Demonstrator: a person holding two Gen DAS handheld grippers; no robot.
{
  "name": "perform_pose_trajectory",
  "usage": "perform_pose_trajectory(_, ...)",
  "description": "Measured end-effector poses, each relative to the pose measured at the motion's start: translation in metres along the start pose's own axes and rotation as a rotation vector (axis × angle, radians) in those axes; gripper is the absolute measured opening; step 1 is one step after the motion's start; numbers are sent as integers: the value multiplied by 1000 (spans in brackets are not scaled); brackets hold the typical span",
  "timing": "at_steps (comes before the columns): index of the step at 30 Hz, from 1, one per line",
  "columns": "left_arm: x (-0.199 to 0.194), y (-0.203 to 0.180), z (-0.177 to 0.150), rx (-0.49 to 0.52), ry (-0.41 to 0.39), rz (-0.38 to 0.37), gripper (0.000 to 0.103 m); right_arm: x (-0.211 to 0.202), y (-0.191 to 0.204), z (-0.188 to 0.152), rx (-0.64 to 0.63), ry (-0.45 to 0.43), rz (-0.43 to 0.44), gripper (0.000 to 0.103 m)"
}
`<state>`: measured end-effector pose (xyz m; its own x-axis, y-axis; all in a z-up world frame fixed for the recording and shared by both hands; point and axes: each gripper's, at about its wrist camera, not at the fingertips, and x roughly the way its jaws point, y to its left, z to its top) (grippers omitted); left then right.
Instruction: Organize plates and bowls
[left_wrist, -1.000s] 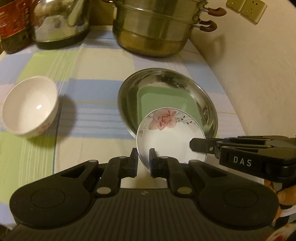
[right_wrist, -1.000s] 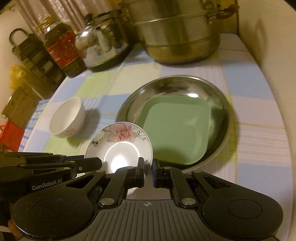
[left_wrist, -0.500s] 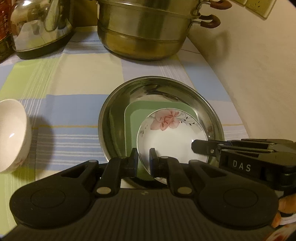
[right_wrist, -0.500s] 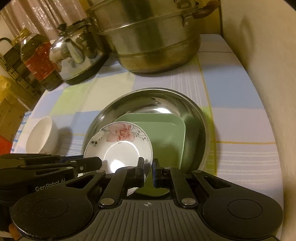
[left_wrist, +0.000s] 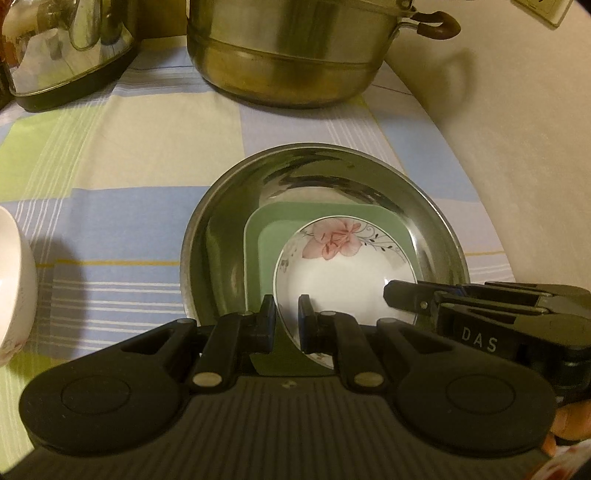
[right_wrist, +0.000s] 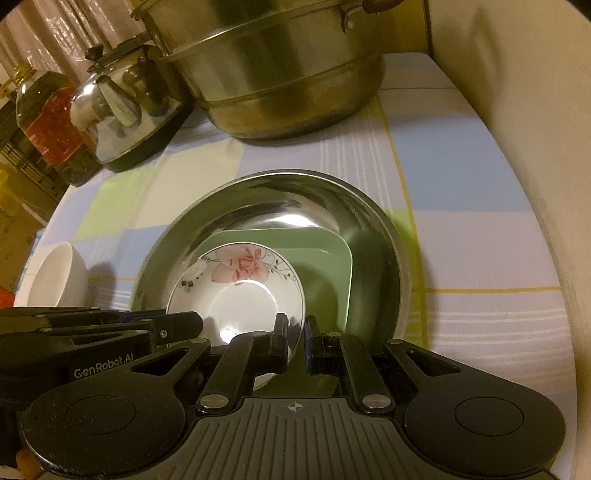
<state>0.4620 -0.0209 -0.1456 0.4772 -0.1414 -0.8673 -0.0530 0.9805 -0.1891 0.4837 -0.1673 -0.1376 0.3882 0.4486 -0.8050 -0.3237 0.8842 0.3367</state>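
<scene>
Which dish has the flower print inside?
The small round plate both tools grip, over the plain green square plate in the steel basin.

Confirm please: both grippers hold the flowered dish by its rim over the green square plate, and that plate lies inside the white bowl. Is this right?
One detail is wrong. The green square plate lies inside the steel basin, as the right wrist view shows; the white bowl stands apart. The left gripper and right gripper do hold the flowered dish by its rim.
</scene>
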Motion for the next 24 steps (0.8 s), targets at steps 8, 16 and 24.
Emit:
perform_pose_trajectory(8,6,-1,1,11,-5,15,10,4,4,-1,-41,-20,-37,8)
perform_pose_trajectory(16,-6,0,7,9,-47,14,10,-1,11,-3,-110,-96,-100,20)
perform_pose_trajectory(24,-52,-2,-1,39,-122,23,19,-40,14,-6,-84,-178,-41,45)
